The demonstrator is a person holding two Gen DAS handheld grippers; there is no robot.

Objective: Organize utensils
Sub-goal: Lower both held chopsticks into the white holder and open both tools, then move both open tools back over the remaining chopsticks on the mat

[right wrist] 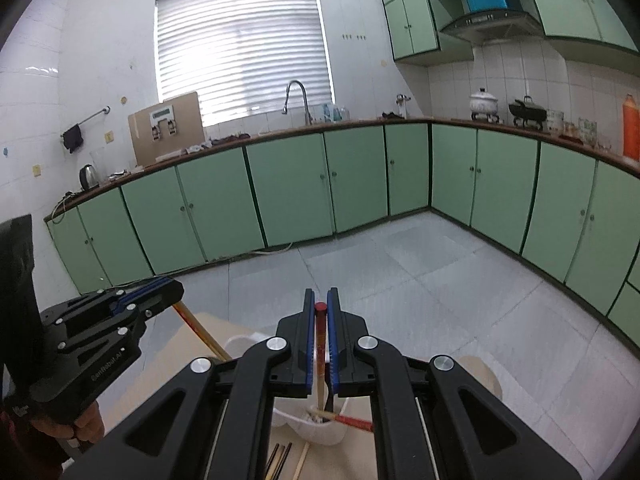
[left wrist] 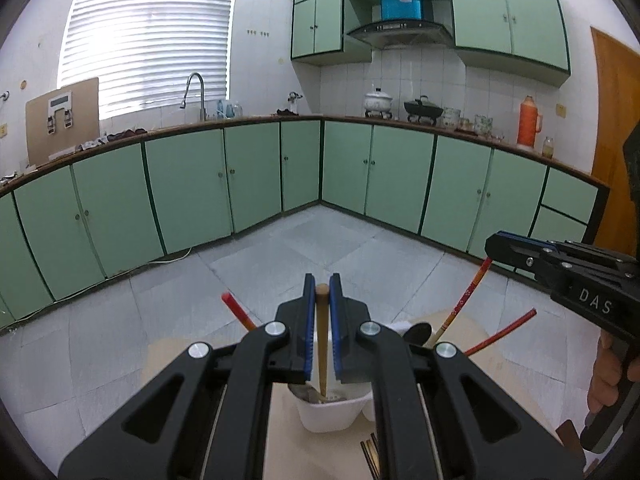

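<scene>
My left gripper (left wrist: 322, 284) is shut on a brown wooden chopstick (left wrist: 322, 344), held upright with its lower tip inside a white utensil holder (left wrist: 332, 414) on the table. My right gripper (right wrist: 320, 300) is shut on a red-topped chopstick (right wrist: 320, 344), also upright with its tip in the white holder (right wrist: 320, 430). More red chopsticks (left wrist: 500, 334) and a dark spoon (left wrist: 418, 334) lean out of the holder. The right gripper also shows in the left wrist view (left wrist: 496, 246), and the left gripper shows in the right wrist view (right wrist: 172, 292).
Several loose chopsticks (right wrist: 280, 460) lie on the light wooden table (right wrist: 168, 376) in front of the holder. Green kitchen cabinets (left wrist: 248, 176) and a tiled floor (left wrist: 320, 240) lie beyond the table's far edge.
</scene>
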